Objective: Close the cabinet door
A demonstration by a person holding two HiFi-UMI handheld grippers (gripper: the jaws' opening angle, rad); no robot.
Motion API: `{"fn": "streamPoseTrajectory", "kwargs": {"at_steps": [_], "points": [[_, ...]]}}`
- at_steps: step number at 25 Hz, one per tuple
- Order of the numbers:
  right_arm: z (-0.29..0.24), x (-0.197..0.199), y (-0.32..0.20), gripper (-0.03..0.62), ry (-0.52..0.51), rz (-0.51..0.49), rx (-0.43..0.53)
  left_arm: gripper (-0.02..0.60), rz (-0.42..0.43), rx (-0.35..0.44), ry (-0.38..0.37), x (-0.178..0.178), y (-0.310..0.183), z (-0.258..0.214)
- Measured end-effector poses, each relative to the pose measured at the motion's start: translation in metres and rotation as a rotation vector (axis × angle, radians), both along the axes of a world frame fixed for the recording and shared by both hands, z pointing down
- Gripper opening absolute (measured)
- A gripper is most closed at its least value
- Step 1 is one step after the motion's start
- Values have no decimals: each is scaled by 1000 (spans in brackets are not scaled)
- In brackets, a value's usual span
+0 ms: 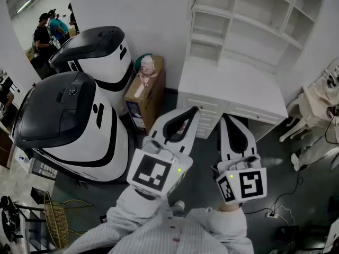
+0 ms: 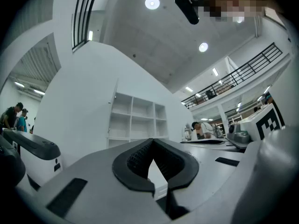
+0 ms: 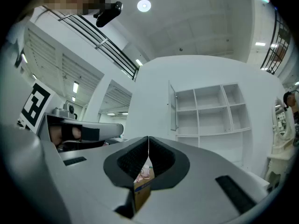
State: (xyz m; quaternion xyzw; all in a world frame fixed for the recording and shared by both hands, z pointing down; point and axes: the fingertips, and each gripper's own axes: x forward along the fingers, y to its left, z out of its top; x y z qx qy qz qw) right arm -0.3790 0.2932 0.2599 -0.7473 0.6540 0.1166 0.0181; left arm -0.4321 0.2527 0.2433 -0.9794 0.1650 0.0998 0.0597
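A white shelf cabinet (image 1: 254, 15) stands on a white desk (image 1: 233, 89) ahead of me. Its narrow door (image 3: 173, 108) stands out from the left side of the shelves and shows edge-on; it also appears in the left gripper view as the door (image 2: 113, 107). My left gripper (image 1: 189, 111) and right gripper (image 1: 224, 118) hover side by side short of the desk front, both pointing towards it. The left gripper (image 2: 152, 141) is shut with nothing in it. So is the right gripper (image 3: 148, 139), its tips meeting.
Two large white-and-black machines (image 1: 79, 120) stand at the left. A cardboard box (image 1: 145, 91) with a pink thing on top sits between them and the desk. A white chair (image 1: 312, 110) is at the right, a cable (image 1: 273, 213) on the floor, and a gold wire basket (image 1: 55, 218) lower left.
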Motion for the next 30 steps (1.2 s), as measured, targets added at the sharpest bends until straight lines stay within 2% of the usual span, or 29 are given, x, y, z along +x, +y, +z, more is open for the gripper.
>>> {"fn": "streamPoseTrajectory", "kwargs": {"at_steps": [19,30], "points": [[14,10,41,15,12,-17,-27,11,-39,3,-20,15,38,15],[21,37,8,15,-12,-39,-29,11,-72,9,-32,38,4,21]]}}
